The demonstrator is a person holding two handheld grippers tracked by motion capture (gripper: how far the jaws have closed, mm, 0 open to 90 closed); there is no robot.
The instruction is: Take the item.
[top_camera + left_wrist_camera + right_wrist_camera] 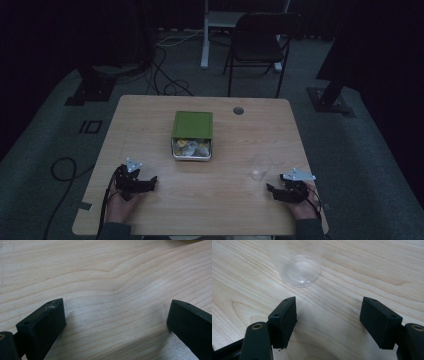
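A green box (192,125) sits at the table's middle, its metal tray (191,149) slid partly out toward me with several small yellow and pale pieces in it. A clear plastic cup (261,166) stands upright near the front right, and its base (298,270) is just ahead of my right jaws. My left gripper (151,181) rests low at the front left, open over bare wood (112,290). My right gripper (271,190) is at the front right, open, a short way behind the cup and apart from it.
The wooden table (150,115) has a round cable hole (238,110) at the back right. Beyond it stand a black chair (257,45) and a white table leg (204,35). Cables (165,80) lie on the dark carpet.
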